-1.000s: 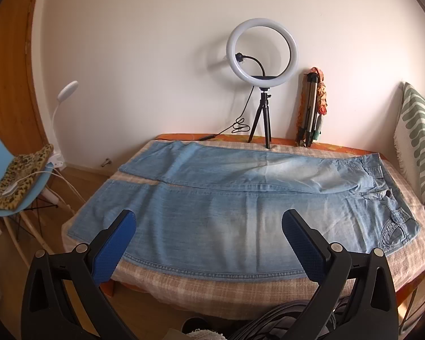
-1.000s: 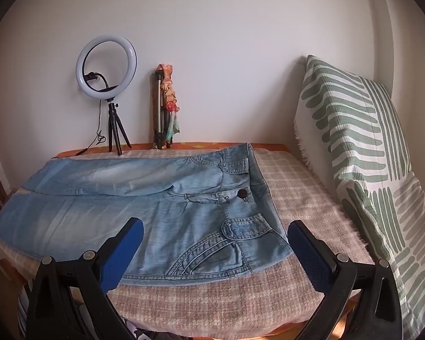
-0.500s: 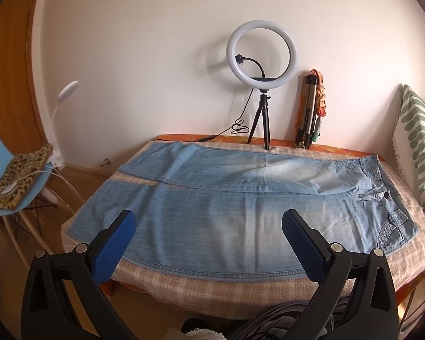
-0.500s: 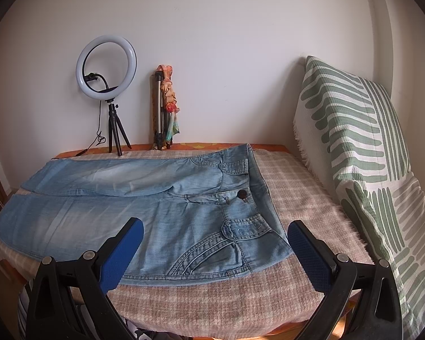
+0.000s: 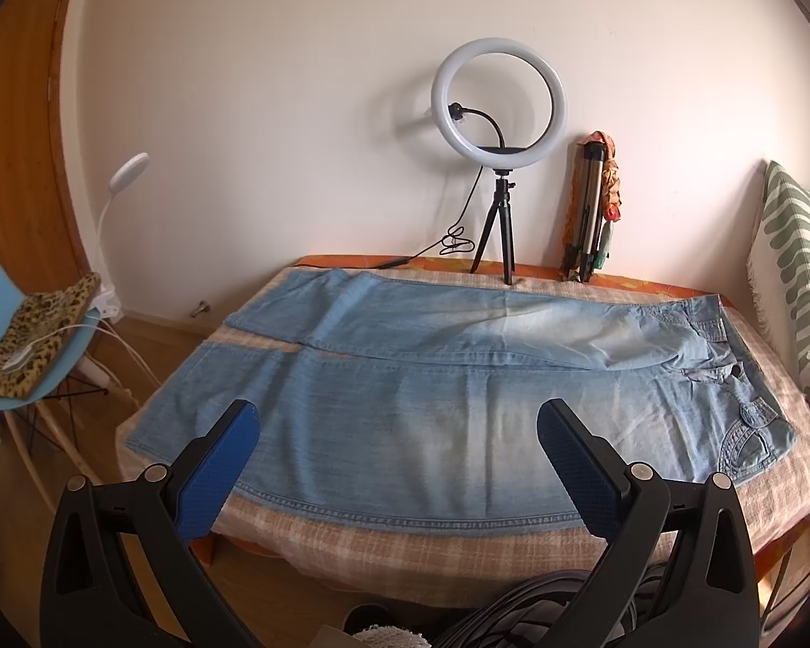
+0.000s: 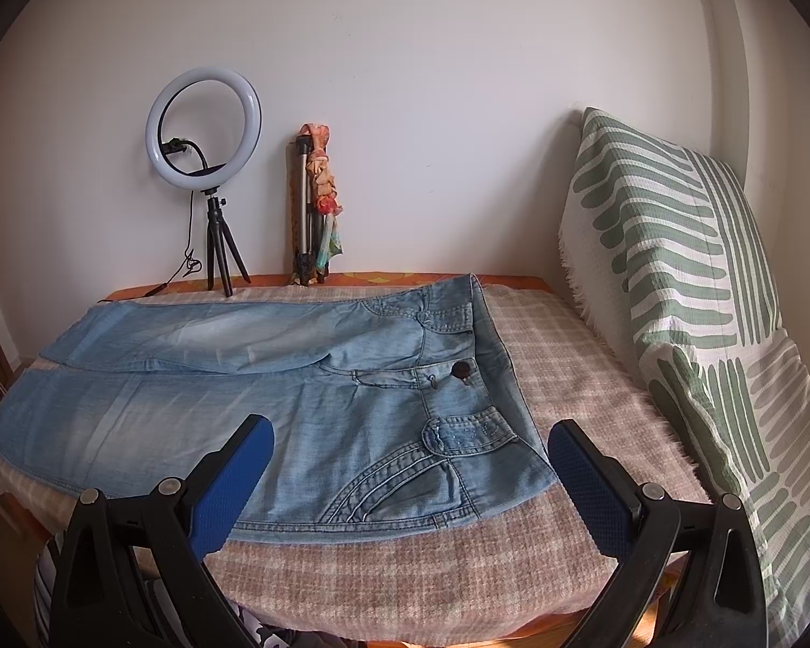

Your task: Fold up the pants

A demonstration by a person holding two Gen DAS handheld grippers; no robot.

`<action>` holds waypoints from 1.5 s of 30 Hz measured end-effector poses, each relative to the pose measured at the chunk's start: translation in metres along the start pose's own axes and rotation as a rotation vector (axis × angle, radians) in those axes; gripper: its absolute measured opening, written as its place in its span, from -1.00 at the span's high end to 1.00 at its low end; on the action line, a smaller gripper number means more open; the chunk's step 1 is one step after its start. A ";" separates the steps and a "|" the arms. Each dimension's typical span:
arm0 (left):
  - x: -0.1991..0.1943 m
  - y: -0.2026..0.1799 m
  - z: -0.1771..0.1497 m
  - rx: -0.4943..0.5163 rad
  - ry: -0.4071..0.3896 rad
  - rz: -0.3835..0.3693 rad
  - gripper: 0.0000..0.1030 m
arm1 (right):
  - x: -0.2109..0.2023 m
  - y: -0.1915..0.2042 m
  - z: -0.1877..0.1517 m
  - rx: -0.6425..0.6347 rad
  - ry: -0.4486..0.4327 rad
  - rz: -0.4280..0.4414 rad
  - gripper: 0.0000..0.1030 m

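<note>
At the far left stands a wooden door, its grain warm and orange. Next to it a pale blue moulded chair carries a fuzzy leopard-print cushion, and a white gooseneck lamp with a flat oval head curves up behind it.

The bed is covered in a coarse woven spread, checked in pink and cream. The pants, light blue denim faded nearly white along the thighs, lie flat across it: hems to the left, waistband to the right, one leg nearer the wall, the other nearer the front edge. Doubled seams run along the hem and pockets, and a dark round button sits at the waist.

The left gripper hangs over the near leg, apart from the cloth, its jaws spread wide; the fingers are black plastic with blue dimpled pads. The right gripper is likewise spread wide and empty, above the front pocket by the waist corner.

Against the plain wall stand a white ring light on a small black tripod, then a folded metal tripod with a crumpled orange scarf tied on. At the right leans a waffle-textured pillow, white with rounded green stripes and a fringed edge.
</note>
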State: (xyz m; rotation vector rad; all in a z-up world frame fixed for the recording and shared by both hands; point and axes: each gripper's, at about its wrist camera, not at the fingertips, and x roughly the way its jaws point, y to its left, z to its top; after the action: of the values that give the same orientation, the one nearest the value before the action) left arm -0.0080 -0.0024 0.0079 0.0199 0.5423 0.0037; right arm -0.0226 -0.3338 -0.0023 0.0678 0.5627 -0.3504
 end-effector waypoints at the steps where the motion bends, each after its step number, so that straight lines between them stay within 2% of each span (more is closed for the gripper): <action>1: 0.000 0.000 0.000 0.000 0.000 0.000 -0.99 | 0.000 0.000 0.000 0.000 0.000 0.000 -0.99; 45: 0.006 0.006 -0.004 -0.002 0.006 -0.009 -0.99 | -0.005 0.000 0.001 -0.002 0.005 -0.021 -1.00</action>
State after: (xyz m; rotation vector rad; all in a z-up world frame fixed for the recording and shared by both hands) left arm -0.0044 0.0040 0.0016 0.0152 0.5486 -0.0044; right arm -0.0259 -0.3323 0.0006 0.0605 0.5687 -0.3700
